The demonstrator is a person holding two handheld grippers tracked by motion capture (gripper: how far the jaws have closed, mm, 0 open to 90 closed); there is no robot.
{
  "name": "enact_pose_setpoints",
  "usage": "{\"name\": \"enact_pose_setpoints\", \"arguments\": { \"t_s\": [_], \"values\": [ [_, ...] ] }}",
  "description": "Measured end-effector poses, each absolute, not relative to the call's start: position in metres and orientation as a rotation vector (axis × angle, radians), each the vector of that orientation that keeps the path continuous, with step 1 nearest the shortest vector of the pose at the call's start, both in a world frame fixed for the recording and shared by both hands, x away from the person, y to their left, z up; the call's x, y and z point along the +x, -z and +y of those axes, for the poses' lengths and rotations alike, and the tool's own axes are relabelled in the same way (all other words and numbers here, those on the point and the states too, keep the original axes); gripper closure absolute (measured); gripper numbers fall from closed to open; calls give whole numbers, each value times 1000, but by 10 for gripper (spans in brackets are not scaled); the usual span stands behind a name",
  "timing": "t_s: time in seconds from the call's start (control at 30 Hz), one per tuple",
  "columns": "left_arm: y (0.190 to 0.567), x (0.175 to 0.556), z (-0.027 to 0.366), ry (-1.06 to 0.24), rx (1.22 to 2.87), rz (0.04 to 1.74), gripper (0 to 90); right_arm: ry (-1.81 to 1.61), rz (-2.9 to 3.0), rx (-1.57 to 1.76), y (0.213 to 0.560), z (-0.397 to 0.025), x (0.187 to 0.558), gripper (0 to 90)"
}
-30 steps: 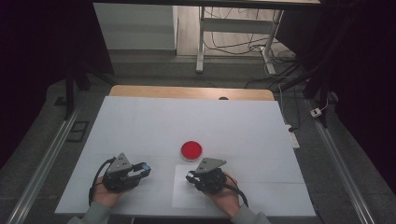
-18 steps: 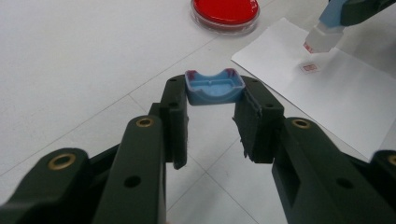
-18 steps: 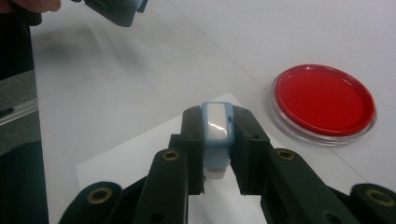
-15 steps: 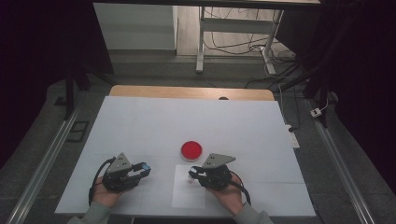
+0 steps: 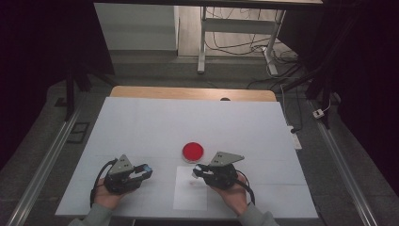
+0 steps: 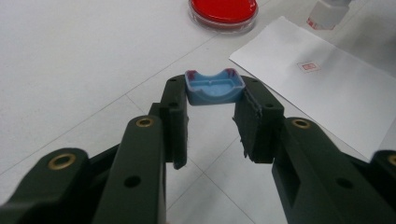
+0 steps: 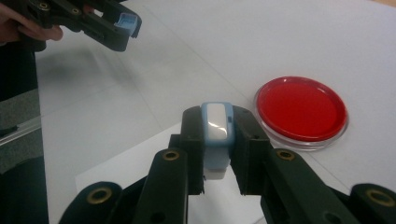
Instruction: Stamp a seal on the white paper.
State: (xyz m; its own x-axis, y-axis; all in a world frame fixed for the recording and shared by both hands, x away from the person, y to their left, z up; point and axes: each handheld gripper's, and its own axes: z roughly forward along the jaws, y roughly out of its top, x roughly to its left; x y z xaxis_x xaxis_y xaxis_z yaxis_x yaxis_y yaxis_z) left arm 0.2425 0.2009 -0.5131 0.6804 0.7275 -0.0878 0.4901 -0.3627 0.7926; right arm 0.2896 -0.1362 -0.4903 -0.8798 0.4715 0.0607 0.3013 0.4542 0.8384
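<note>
While unseen overhead, paper's red stamp [image 6: 308, 67].

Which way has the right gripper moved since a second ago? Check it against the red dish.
Yes. The right gripper has shifted slightly rightward along the table's near edge; the red dish stayed put.

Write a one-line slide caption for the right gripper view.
Right tongs clamp a small blue-and-white stamp above white paper, beside a red dish.
</note>
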Motion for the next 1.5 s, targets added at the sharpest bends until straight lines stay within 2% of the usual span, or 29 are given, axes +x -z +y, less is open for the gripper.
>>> {"name": "enact_pose_setpoints", "arguments": {
  "t_s": [0.9,1.5],
  "values": [
    [513,242,200,-355,2036,937,653,-1553,2333,784,460,-174,300,753],
    [513,242,200,-355,2037,937,653,-1572,2304,799,455,-180,303,754]
  ]
}}
